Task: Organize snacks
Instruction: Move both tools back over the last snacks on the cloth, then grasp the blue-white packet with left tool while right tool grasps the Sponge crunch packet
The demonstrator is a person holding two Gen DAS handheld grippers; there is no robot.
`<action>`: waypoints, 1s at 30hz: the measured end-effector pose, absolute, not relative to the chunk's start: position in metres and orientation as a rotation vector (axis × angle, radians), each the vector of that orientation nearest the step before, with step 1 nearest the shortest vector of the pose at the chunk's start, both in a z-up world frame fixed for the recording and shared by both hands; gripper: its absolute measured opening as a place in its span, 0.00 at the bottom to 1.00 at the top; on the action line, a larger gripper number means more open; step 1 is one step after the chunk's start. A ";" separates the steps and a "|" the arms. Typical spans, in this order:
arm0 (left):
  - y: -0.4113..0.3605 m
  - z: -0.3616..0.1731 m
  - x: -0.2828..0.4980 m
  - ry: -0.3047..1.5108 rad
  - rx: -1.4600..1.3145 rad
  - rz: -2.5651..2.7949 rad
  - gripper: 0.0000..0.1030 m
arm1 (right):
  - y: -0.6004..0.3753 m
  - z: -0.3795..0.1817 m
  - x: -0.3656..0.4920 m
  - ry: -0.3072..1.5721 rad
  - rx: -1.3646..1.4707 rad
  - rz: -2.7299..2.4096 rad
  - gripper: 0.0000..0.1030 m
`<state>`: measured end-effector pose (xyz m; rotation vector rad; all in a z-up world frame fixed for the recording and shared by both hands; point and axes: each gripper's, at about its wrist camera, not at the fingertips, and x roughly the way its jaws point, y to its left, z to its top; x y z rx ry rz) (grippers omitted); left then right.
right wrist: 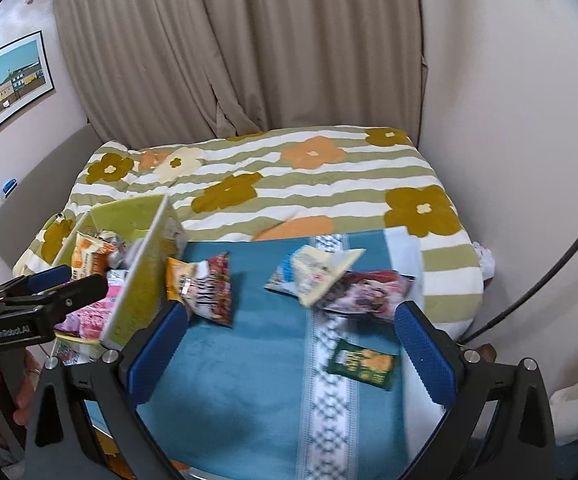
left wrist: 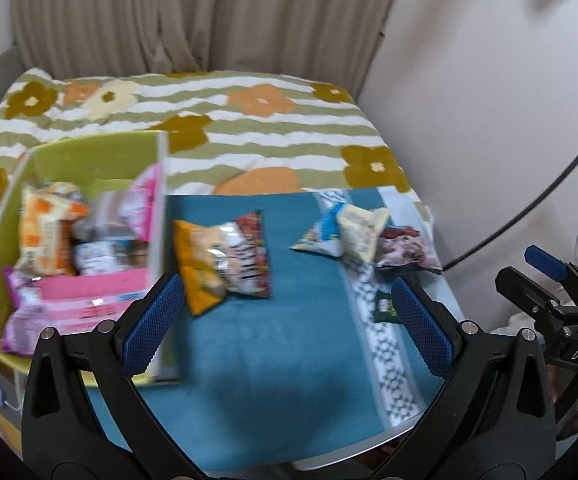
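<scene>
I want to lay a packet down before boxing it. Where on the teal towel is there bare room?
The near half of the teal towel is bare, between the green box and the white patterned stripe. It is crowded farther back: the orange-and-red packets, the blue, cream and pink pile, and the dark green packet.

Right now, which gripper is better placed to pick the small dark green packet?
Probably the right gripper. Its jaws are open, and the dark green packet lies near them on the blue mat. The left gripper, also open, sits nearer the green box.
</scene>
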<state>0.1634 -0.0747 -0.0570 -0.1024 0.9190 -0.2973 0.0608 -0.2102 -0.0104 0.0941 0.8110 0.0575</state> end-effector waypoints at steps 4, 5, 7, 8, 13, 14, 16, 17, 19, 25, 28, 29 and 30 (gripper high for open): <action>-0.111 -0.070 0.188 0.951 -0.061 -0.350 1.00 | -0.241 -0.021 0.068 0.837 0.110 0.023 1.00; -0.119 -0.074 0.196 0.957 -0.046 -0.359 1.00 | -0.247 -0.025 0.071 0.843 0.120 0.016 1.00; -0.138 -0.085 0.216 0.979 -0.018 -0.391 1.00 | -0.259 -0.033 0.078 0.858 0.133 0.003 1.00; -0.148 -0.093 0.228 0.997 -0.007 -0.409 1.00 | -0.265 -0.039 0.083 0.866 0.137 -0.008 1.00; -0.184 -0.130 0.278 1.090 0.039 -0.456 1.00 | -0.283 -0.058 0.105 0.912 0.170 -0.041 1.00; -0.191 -0.139 0.288 1.116 0.047 -0.478 1.00 | -0.285 -0.062 0.109 0.922 0.172 -0.044 1.00; -0.200 -0.152 0.301 1.153 0.067 -0.504 1.00 | -0.288 -0.071 0.119 0.946 0.163 -0.057 1.00; -0.207 -0.161 0.309 1.177 0.083 -0.524 1.00 | -0.290 -0.076 0.126 0.963 0.161 -0.065 1.00; -0.218 -0.172 0.319 1.206 0.111 -0.546 1.00 | -0.293 -0.085 0.136 0.979 0.169 -0.070 1.00; -0.237 -0.208 0.343 1.294 0.169 -0.598 0.99 | -0.295 -0.112 0.165 1.046 0.160 -0.080 1.00; -0.238 -0.221 0.352 1.320 0.168 -0.601 0.99 | -0.296 -0.120 0.173 1.070 0.147 -0.090 1.00; -0.237 -0.224 0.353 1.326 0.166 -0.604 0.99 | -0.297 -0.123 0.175 1.076 0.145 -0.092 1.00; -0.237 -0.227 0.355 1.333 0.162 -0.611 0.98 | -0.298 -0.125 0.178 1.081 0.144 -0.092 1.00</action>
